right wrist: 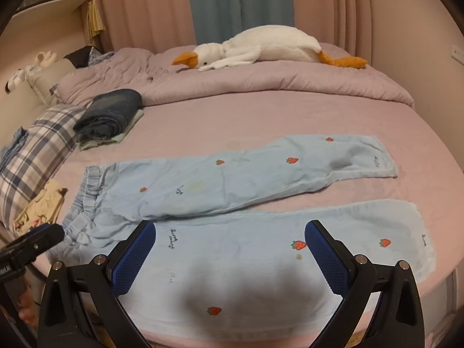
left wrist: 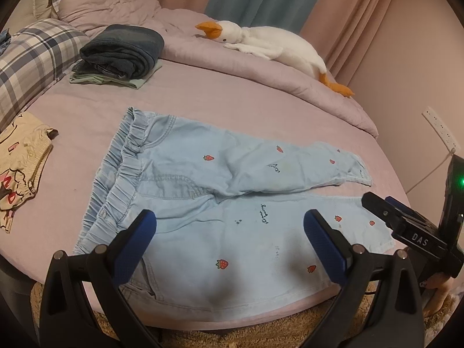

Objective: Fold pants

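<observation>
Light blue pants (left wrist: 203,203) with small strawberries lie flat on the pink bed, waistband to the left, both legs spread apart to the right; they also show in the right wrist view (right wrist: 246,203). My left gripper (left wrist: 229,226) is open and empty, hovering above the near leg close to the waistband. My right gripper (right wrist: 230,235) is open and empty above the near leg, further toward its hem. The right gripper also shows in the left wrist view (left wrist: 406,226), over the near leg's hem. The left gripper shows at the left edge of the right wrist view (right wrist: 32,240).
A folded dark stack of clothes (left wrist: 121,52) lies at the back left beside a plaid pillow (left wrist: 32,58). A cream garment (left wrist: 20,162) lies left of the waistband. A white goose plush (left wrist: 269,43) rests on the bunched duvet (left wrist: 232,66) at the back. The bed edge (left wrist: 232,319) is near.
</observation>
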The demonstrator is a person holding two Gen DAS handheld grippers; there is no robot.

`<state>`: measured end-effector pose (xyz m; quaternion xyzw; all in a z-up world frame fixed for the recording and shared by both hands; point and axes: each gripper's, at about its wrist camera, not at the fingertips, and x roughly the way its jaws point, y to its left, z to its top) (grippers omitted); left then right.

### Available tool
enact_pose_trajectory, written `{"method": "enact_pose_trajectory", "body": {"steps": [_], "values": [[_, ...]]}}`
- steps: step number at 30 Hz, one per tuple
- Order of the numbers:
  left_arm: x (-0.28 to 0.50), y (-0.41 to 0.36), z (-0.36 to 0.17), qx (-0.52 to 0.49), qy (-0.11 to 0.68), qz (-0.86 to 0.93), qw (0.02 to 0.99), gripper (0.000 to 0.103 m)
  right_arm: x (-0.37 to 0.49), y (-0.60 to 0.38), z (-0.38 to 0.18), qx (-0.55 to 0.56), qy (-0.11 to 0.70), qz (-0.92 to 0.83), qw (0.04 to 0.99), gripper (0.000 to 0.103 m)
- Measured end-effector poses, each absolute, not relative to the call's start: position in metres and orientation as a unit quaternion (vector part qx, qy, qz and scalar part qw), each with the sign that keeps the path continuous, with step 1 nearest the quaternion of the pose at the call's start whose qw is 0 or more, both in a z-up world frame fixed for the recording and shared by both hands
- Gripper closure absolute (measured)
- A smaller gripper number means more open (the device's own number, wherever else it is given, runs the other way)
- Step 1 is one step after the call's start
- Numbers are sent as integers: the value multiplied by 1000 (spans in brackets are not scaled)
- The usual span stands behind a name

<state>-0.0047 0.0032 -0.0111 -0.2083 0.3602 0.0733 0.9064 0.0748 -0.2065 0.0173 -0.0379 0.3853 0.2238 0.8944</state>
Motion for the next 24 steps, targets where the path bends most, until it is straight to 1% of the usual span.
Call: {"method": "enact_pose_trajectory", "body": {"steps": [5,9,24], "values": [[-4,8,-17,-201,350,72,912,2,71,-194,15,-53,389,224,892,1],[-3,13,-22,-205,367,76,904,2,71,-189,13,-55,393,226,890,1],[-2,19,-27,-228,379,68,894,2,76,-187,9,-39,409,216,886,1]]}}
